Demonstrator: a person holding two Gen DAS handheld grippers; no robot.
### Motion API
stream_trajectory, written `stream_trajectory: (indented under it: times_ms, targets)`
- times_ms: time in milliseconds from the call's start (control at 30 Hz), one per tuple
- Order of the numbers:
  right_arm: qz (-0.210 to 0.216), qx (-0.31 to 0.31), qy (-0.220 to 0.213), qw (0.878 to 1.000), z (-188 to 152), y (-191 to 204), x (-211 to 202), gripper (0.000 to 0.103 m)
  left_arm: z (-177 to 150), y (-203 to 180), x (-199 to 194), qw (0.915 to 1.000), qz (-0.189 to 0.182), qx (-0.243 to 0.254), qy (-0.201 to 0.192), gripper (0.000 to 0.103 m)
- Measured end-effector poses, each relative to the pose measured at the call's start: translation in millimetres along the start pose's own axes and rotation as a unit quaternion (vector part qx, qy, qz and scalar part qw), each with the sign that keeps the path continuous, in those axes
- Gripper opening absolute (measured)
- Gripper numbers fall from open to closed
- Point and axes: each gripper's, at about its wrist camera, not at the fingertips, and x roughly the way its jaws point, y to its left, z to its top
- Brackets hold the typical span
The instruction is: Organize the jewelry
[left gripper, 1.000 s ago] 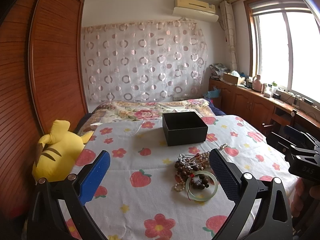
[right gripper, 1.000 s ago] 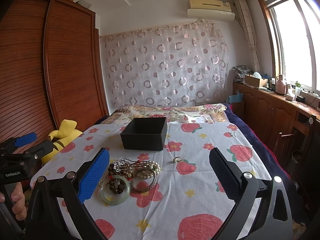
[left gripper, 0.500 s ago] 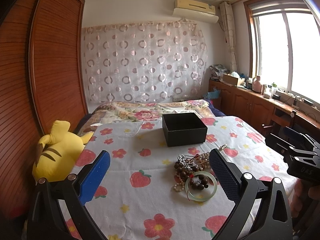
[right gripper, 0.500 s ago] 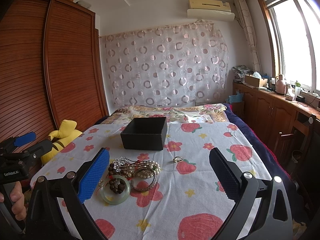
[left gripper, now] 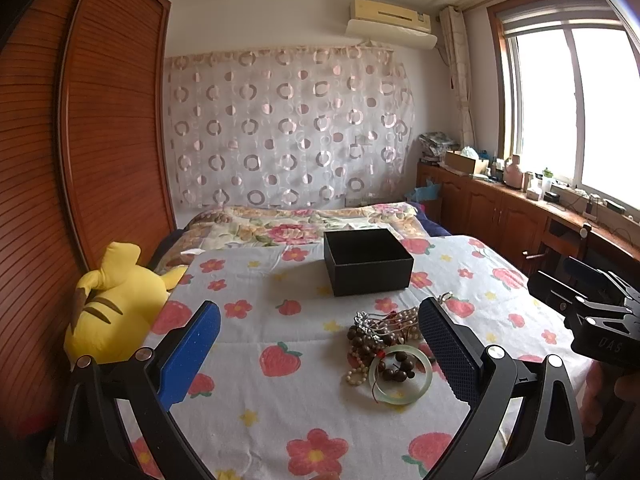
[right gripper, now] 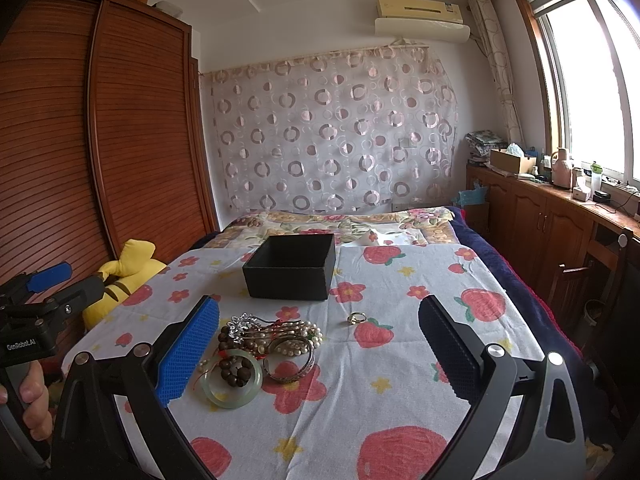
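A heap of jewelry point(right gripper: 268, 344) lies on the strawberry-print cloth: a pale green jade bangle point(right gripper: 231, 385), dark wooden beads, pearl strands and a silver bangle point(right gripper: 290, 362). A small ring point(right gripper: 357, 318) lies apart to its right. An open black box point(right gripper: 290, 266) stands behind. The heap point(left gripper: 384, 340), the jade bangle point(left gripper: 401, 379) and the box point(left gripper: 367, 261) also show in the left wrist view. My left gripper point(left gripper: 316, 350) is open and empty, left of the heap. My right gripper point(right gripper: 318, 350) is open and empty, with the heap by its left finger.
A yellow plush toy point(left gripper: 116, 304) lies at the bed's left edge by the wooden wardrobe point(left gripper: 80, 160). A folded floral quilt point(left gripper: 300, 224) lies behind the box. Wooden cabinets point(right gripper: 552, 224) with clutter run along the right under the window.
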Motion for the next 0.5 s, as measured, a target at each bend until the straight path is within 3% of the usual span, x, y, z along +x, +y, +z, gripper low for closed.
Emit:
stream_trajectory:
  times_ms: [500]
  targets:
    - [0.0, 0.0, -0.001, 1.0, -0.9, 0.0, 0.0, 0.101, -0.5, 0.0, 0.1, 1.0, 0.0, 0.0, -0.001, 0.096]
